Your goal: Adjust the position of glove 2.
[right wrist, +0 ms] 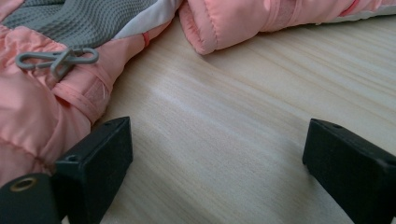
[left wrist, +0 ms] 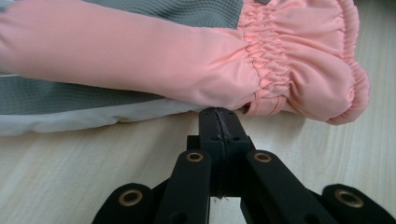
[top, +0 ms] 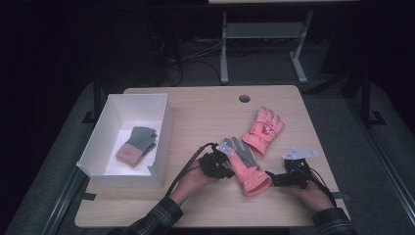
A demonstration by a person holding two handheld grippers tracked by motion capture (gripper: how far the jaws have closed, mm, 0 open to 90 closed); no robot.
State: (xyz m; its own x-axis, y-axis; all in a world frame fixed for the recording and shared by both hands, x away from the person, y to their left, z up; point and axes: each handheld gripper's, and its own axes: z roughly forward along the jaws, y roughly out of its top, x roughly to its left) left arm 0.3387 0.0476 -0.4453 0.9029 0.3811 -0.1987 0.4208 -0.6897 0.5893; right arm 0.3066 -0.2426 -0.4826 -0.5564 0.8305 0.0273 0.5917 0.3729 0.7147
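Note:
A pink ski glove (top: 243, 165) with a grey palm lies palm up in the middle of the wooden table, cuff towards me. My left gripper (top: 221, 165) is at its left edge. In the left gripper view its jaws are shut, and the gripper (left wrist: 219, 114) has its tips tucked into the lower edge of the pink glove (left wrist: 140, 51) near the gathered cuff. My right gripper (top: 277, 178) sits right of the cuff and is open (right wrist: 217, 156) over bare wood. Its left jaw nearly touches the glove (right wrist: 32, 116), which carries a grey clip (right wrist: 56, 58).
A second pink glove (top: 264, 129) lies back up just beyond the first; its tip (right wrist: 243, 18) shows ahead of the right gripper. A white box (top: 164, 128) at the left holds a grey and pink knit glove (top: 137, 145). The table has a cable hole (top: 244, 98).

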